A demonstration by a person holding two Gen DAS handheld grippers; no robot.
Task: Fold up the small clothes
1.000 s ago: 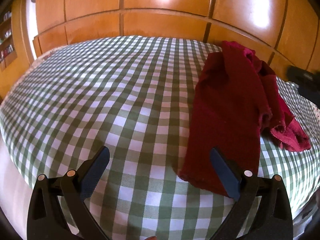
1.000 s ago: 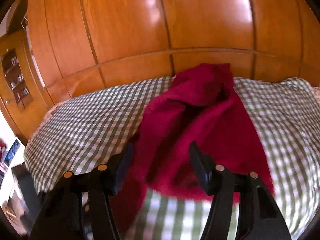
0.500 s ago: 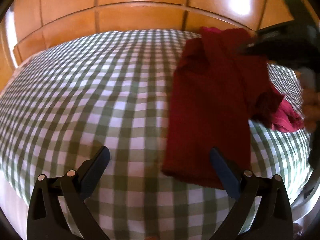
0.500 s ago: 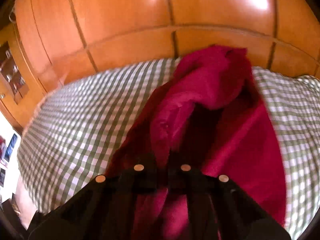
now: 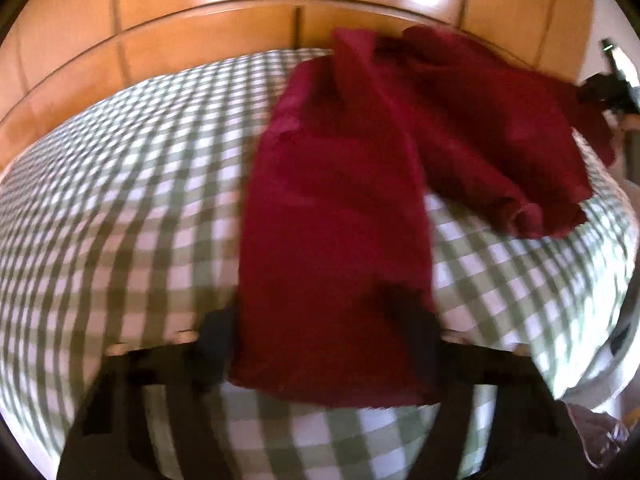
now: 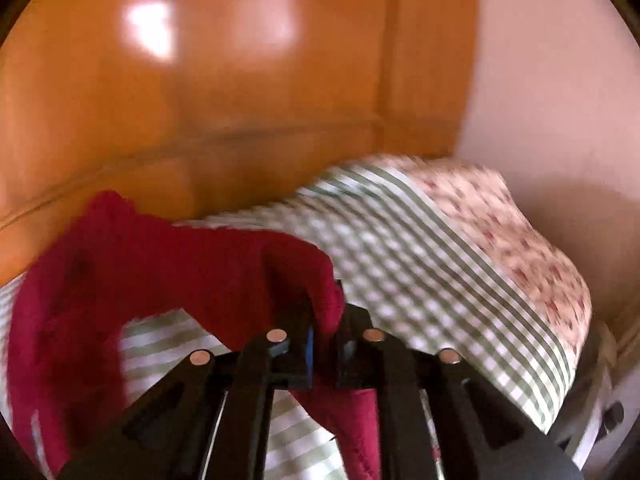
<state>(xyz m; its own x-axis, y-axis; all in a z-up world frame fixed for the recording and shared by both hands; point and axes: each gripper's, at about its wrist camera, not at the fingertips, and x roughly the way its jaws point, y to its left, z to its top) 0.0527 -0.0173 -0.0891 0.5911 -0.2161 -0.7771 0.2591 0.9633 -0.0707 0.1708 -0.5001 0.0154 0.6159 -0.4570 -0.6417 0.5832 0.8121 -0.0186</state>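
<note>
A dark red garment [image 5: 332,220] lies on the green and white checked bed [image 5: 120,200]. One long part runs toward me and another spreads off to the right. My left gripper [image 5: 320,340] straddles the near hem. Its jaws are closing with the cloth between them, and the blur hides whether the pads press. In the right wrist view, the right gripper [image 6: 324,332] has a bunched fold of the red garment [image 6: 160,280] between its narrow jaws, which are opening. From there the cloth stretches away to the left above the bed [image 6: 420,260].
A glossy wooden headboard [image 5: 200,20] rises behind the bed. A floral-print cover [image 6: 500,232] shows at the bed's far right corner, against a pale wall [image 6: 560,80]. The bed's right edge [image 5: 600,360] drops off close by.
The right gripper closed on the garment and swept it far to the right, spreading it out. The left gripper moved in over the near hem and its jaws narrowed.
</note>
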